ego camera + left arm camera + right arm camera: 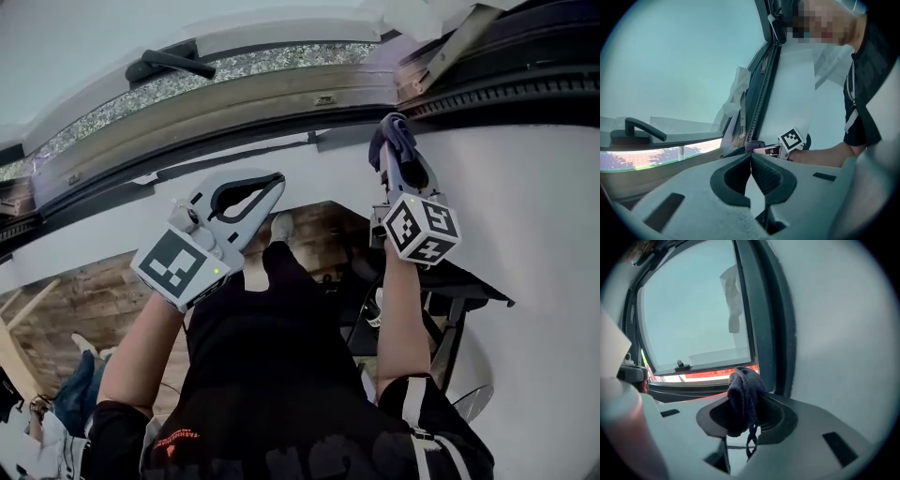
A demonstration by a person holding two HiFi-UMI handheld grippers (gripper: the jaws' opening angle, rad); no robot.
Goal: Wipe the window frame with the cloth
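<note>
Wood plank floor [84, 281] lies far below you. Someone's jeans [80, 398] at lower left. Black stand [469, 286] sits against the white wall [534, 187].

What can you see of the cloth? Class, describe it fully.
The cloth is dark blue-purple, woven-looking fabric, bunched into a wad. The right gripper pinches it between its jaws; the wad bulges above them and a frayed strand dangles below. It is held up by the window frame; whether they touch is unclear.
</note>
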